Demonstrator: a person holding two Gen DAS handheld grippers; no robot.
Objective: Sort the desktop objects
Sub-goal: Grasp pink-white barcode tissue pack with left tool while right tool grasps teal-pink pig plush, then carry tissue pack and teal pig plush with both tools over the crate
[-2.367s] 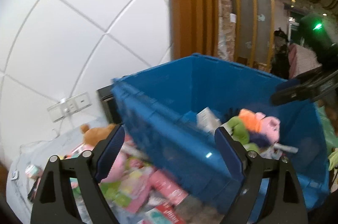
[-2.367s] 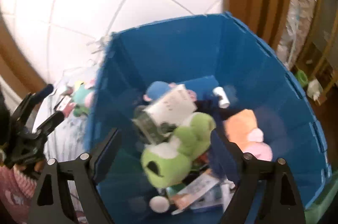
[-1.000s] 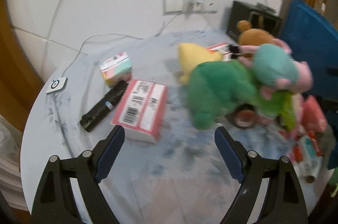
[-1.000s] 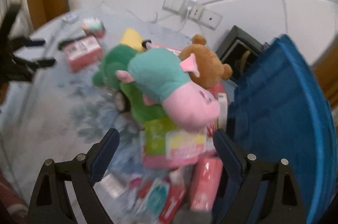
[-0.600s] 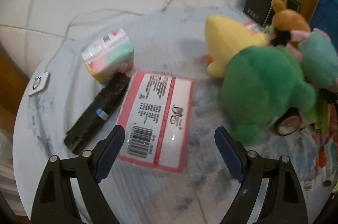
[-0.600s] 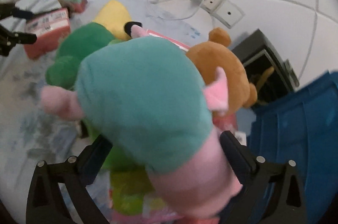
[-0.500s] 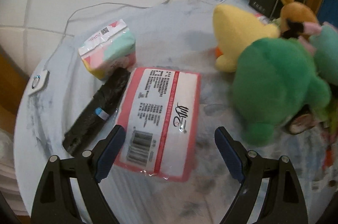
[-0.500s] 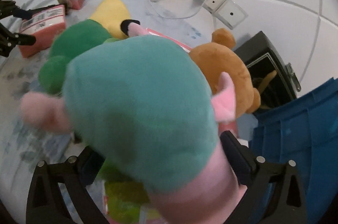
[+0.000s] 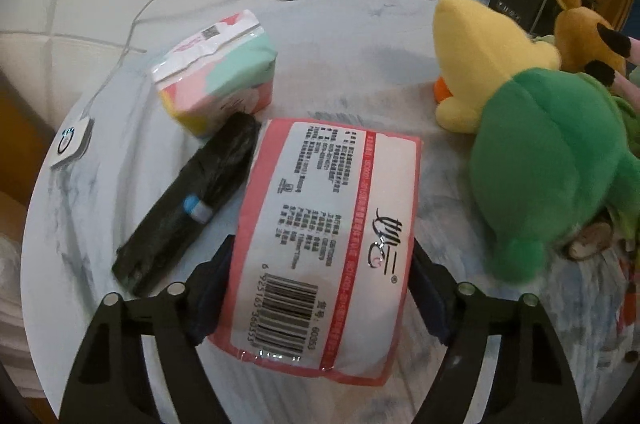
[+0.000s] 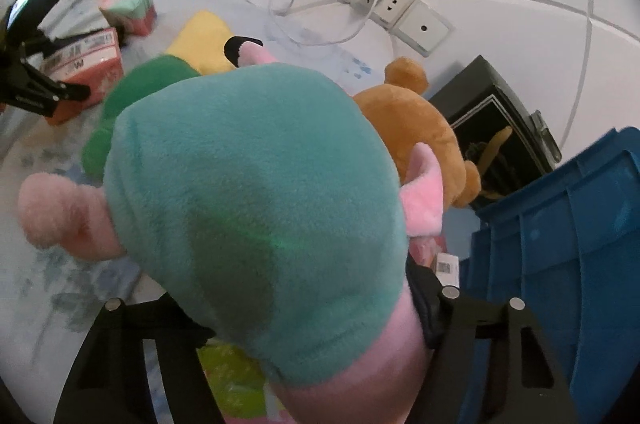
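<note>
A red-and-white tissue pack (image 9: 328,224) lies flat on the round pale table (image 9: 344,39). My left gripper (image 9: 320,280) straddles its near end. The jaws are closing, and both pads touch the pack's long sides. In the right wrist view the same pack (image 10: 84,57) and the left gripper (image 10: 36,79) show at far left. A pink plush pig in a teal dress (image 10: 256,183) fills that view. My right gripper (image 10: 296,304) is closing on its body, which bulges over and hides both pads.
A black roll (image 9: 192,207) and a pastel tissue pack (image 9: 216,71) lie left of the red pack. Green (image 9: 552,163), yellow (image 9: 480,55) and brown (image 10: 416,127) plush toys crowd the right. A blue bin (image 10: 560,244) and a black box (image 10: 492,119) stand beyond.
Both grippers left the blue bin and came down over the table. The left one closed in around the red tissue pack. The right one dropped onto the teal pig and narrowed on it.
</note>
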